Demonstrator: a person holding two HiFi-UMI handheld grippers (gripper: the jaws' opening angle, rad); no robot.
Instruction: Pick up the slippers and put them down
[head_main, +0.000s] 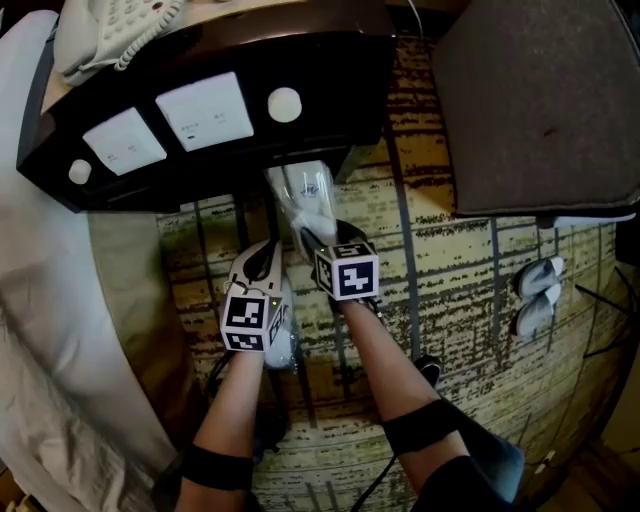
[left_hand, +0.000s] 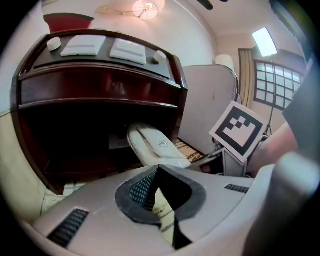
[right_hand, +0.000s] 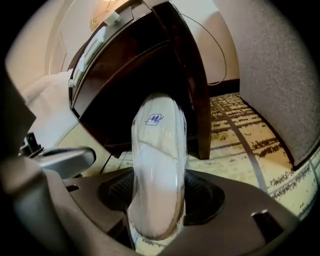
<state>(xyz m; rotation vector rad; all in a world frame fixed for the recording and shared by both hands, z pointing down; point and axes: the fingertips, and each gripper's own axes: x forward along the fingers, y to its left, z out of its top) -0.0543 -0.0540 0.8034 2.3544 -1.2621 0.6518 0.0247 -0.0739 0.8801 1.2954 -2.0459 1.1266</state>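
Head view, right gripper: the right gripper (head_main: 322, 236) was clenched on the wrapped slippers (head_main: 308, 196), with its marker cube (head_main: 347, 271) facing the camera.
Head view, wrapped slippers: a white pack in clear film stuck out ahead of the jaws, above the carpet (head_main: 450, 270). Its far end was at the lower front edge of the nightstand (head_main: 200, 160).
Head view, left gripper: the left gripper (head_main: 262, 252) was just beside the right one, on its left, and pointed toward the nightstand.
Head view, surroundings: a telephone (head_main: 110, 30) sat on the nightstand top. White bedding (head_main: 50, 300) lay at the left and a grey upholstered seat (head_main: 540, 100) at the upper right. Two loose slippers (head_main: 540, 290) lay on the carpet, well apart from both grippers.
Left gripper view, jaws: the left gripper (left_hand: 158, 170) had its jaws pressed together with nothing between them.
Left gripper view, ahead: the wrapped slippers (left_hand: 155, 145) hung in front of the nightstand's (left_hand: 100, 95) dark lower opening. The right gripper's marker cube (left_hand: 239, 131) was to the right of them.
Right gripper view, jaws: the right gripper (right_hand: 157, 197) grasped the wrapped slippers (right_hand: 159, 150), one pad on each side of the pack's near end.
Right gripper view, pack: it rose upright from the jaws, with a small blue logo near its far end.
Right gripper view, behind: the nightstand (right_hand: 150, 65) was behind the pack. The carpet (right_hand: 250, 140) spread below to the right, and the white bedding (right_hand: 45, 100) was at the left.
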